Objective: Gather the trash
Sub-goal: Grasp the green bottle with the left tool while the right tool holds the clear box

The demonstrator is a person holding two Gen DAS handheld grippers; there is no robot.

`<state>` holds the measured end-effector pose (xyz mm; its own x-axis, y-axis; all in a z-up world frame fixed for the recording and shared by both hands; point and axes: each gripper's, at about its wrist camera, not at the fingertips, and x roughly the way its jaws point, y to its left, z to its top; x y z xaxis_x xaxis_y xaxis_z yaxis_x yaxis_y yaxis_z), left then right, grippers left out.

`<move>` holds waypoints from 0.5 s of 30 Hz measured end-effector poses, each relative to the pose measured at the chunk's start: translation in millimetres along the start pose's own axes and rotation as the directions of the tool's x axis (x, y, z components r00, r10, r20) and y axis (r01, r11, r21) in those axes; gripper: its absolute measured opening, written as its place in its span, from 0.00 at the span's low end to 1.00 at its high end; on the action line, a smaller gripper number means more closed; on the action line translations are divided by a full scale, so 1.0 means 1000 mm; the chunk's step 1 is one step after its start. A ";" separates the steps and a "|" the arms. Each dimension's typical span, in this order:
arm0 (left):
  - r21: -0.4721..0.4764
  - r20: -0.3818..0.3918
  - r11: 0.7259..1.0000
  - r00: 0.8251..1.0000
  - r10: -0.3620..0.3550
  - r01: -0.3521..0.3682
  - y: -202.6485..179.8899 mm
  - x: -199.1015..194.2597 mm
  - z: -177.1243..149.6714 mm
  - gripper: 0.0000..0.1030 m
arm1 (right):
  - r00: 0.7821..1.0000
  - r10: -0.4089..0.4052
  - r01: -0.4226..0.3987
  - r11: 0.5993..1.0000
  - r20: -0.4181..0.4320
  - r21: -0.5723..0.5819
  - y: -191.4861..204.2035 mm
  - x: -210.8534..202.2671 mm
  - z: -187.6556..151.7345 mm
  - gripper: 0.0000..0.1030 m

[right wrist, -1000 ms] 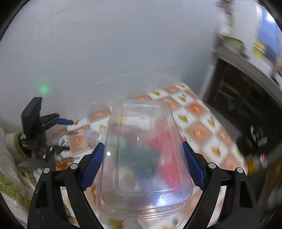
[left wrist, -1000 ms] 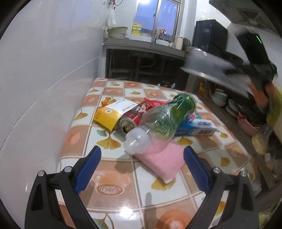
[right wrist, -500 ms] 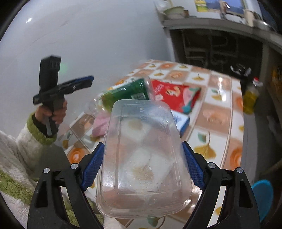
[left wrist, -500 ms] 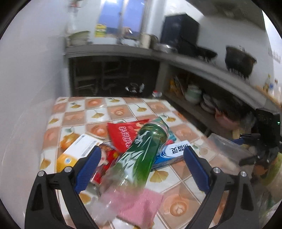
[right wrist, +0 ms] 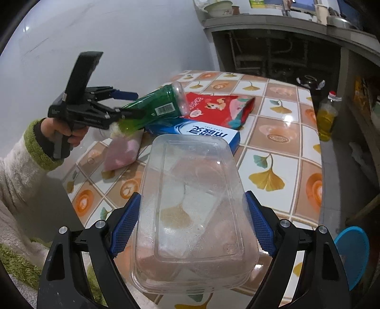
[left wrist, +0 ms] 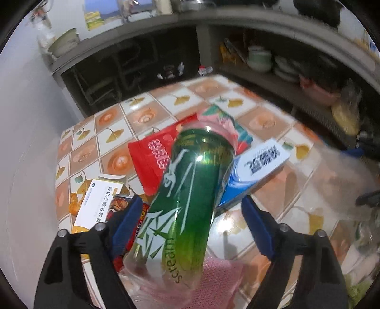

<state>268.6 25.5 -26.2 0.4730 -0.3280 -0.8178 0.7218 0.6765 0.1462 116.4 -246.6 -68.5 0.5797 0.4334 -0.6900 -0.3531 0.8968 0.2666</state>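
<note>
left claw [left wrist: 187, 228] – closing round green bottle [left wrist: 190, 190] | right claw [right wrist: 192, 228] – clear tub [right wrist: 194, 214] lowered

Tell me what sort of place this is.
Most likely a home kitchen: a grey counter carries a pale bowl, stacked dishes sit on an open shelf, and a yellow oil bottle stands beside the ginkgo-patterned tiled table.

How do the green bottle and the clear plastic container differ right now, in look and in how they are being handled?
The green bottle is tinted and labelled; the clear plastic container is colourless and plain. The bottle is round and slim, the container a wide rectangular tub. The bottle lies between the left gripper's closing fingers; the container is clamped in the right gripper. Both look empty.
</note>
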 end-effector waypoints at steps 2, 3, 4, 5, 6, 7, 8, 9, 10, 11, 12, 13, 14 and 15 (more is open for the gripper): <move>0.037 -0.019 0.999 0.999 0.032 -0.032 -0.004 0.005 0.001 0.74 | 1.000 0.013 -0.013 1.000 0.008 0.007 -0.003 0.001 -0.001 0.79; 0.053 -0.025 0.998 0.999 0.047 -0.046 -0.006 0.006 0.001 0.71 | 1.000 0.020 -0.020 1.000 0.011 0.011 -0.004 0.002 -0.002 0.79; 0.083 -0.036 0.994 0.997 0.073 -0.070 -0.009 0.008 0.001 0.69 | 1.000 0.023 -0.024 1.000 0.012 0.013 -0.005 0.003 -0.001 0.79; 0.102 -0.042 0.991 0.995 0.089 -0.084 -0.011 0.009 0.001 0.69 | 0.999 0.032 -0.032 0.999 0.013 0.016 -0.006 0.004 -0.002 0.79; 0.123 -0.049 0.987 0.993 0.107 -0.101 -0.013 0.010 0.001 0.67 | 0.999 0.037 -0.037 0.999 0.014 0.018 -0.006 0.004 -0.003 0.79; 0.140 -0.053 0.984 0.991 0.122 -0.114 -0.015 0.011 0.001 0.65 | 0.999 0.043 -0.043 0.999 0.017 0.022 -0.007 0.005 -0.004 0.79; 0.164 -0.057 0.978 0.988 0.141 -0.130 -0.018 0.011 0.001 0.64 | 0.999 0.049 -0.050 0.998 0.018 0.025 -0.007 0.006 -0.004 0.79; 0.180 -0.060 0.974 0.986 0.153 -0.140 -0.020 0.012 0.001 0.64 | 0.998 0.054 -0.055 0.998 0.020 0.026 -0.007 0.006 -0.005 0.79; 0.206 -0.064 0.967 0.983 0.170 -0.153 -0.022 0.013 0.000 0.63 | 0.998 0.061 -0.061 0.998 0.022 0.029 -0.007 0.006 -0.005 0.79; 0.231 -0.068 0.958 0.980 0.187 -0.167 -0.025 0.014 0.000 0.63 | 0.997 0.067 -0.068 0.997 0.024 0.033 -0.007 0.007 -0.006 0.79; 0.253 -0.071 0.950 0.976 0.205 -0.181 -0.027 0.016 0.000 0.63 | 0.997 0.073 -0.074 0.997 0.025 0.035 -0.008 0.007 -0.006 0.79; 0.272 -0.074 0.942 0.972 0.221 -0.194 -0.029 0.018 -0.001 0.62 | 0.997 0.077 -0.078 0.996 0.027 0.035 -0.007 0.007 -0.007 0.79; 0.290 -0.075 0.935 0.969 0.236 -0.206 -0.031 0.020 -0.001 0.62 | 0.996 0.079 -0.080 0.996 0.029 0.035 -0.007 0.007 -0.006 0.79; 0.309 -0.074 0.925 0.964 0.257 -0.222 -0.033 0.021 -0.001 0.60 | 0.996 0.082 -0.083 0.996 0.031 0.035 -0.007 0.007 -0.007 0.79</move>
<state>253.9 -2.9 -49.0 0.6036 -0.0936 -0.7918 0.7184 0.4944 0.4893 117.9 -250.4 -79.5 0.5713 0.5083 -0.6444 -0.3741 0.8601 0.3468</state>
